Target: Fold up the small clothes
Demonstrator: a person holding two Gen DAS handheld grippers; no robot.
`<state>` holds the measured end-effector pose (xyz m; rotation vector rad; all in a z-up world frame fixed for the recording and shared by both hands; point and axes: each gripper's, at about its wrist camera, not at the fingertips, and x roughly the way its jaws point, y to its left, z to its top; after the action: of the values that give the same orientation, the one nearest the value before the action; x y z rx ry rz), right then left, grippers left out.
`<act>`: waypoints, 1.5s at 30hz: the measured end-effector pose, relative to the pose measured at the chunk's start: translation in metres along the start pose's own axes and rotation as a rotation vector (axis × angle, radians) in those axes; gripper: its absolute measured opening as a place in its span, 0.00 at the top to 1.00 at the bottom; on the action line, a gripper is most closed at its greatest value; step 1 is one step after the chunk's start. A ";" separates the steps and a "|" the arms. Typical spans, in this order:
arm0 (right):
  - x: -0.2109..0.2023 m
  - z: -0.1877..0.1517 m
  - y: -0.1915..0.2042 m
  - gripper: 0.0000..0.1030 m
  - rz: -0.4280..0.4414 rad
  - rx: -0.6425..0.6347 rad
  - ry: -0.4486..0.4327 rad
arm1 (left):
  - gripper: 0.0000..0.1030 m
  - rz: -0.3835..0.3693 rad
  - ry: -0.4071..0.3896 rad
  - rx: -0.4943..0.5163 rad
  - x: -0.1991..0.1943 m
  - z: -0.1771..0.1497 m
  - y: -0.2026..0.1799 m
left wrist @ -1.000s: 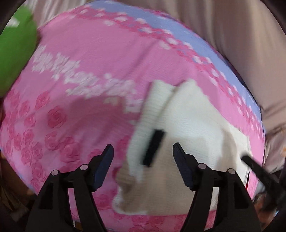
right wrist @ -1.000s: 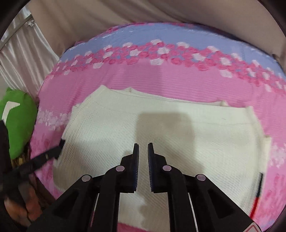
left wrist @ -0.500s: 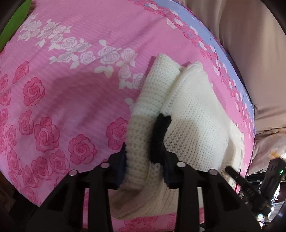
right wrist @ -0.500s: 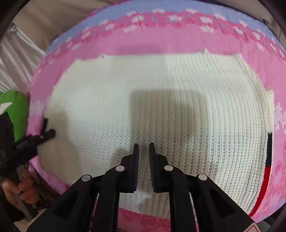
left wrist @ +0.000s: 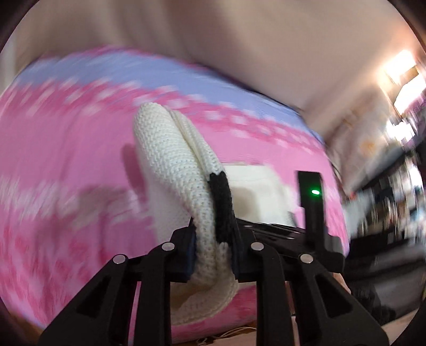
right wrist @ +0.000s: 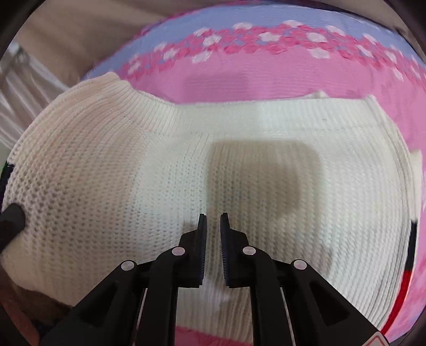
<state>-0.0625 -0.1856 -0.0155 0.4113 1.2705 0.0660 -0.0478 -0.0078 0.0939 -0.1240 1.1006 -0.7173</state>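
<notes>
A cream knit sweater [right wrist: 239,170] lies spread over a pink rose-print bedsheet [right wrist: 266,77] on a bed. In the right wrist view it fills most of the frame, its ribbed edge running across the far side. A black and red stripe [right wrist: 408,266] marks its right edge. Its left portion [right wrist: 66,165] is raised off the sheet, bulging upward in a fold.

In the left wrist view, that lifted edge [left wrist: 181,165] rises as a doubled ridge of knit with a black trim patch [left wrist: 221,197]. It is pinched in the left gripper [left wrist: 213,252], whose jaws are clenched on the fabric from both sides. The rest of the sweater lies blurred on the sheet behind the ridge.

The right gripper [right wrist: 213,234] hovers low over the middle of the sweater. Its jaws are drawn nearly together with a narrow gap between them and nothing in it. Whether the tips touch the knit cannot be told. Its dark shadow [right wrist: 261,181] falls on the sweater just ahead.

The sheet carries a lilac band [right wrist: 266,18] along its far edge, beyond which hangs beige cloth [left wrist: 213,48]. The right gripper's body, showing a green light [left wrist: 315,191], appears at the right in the left wrist view.
</notes>
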 end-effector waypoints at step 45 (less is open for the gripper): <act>-0.084 -0.050 -0.179 0.69 -0.004 0.399 -0.119 | 0.21 0.203 0.086 0.086 0.053 -0.013 -0.034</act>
<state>-0.1667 -0.3606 -0.0104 0.7441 1.1660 -0.2162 -0.0616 -0.0620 0.0619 0.0910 1.1438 -0.5906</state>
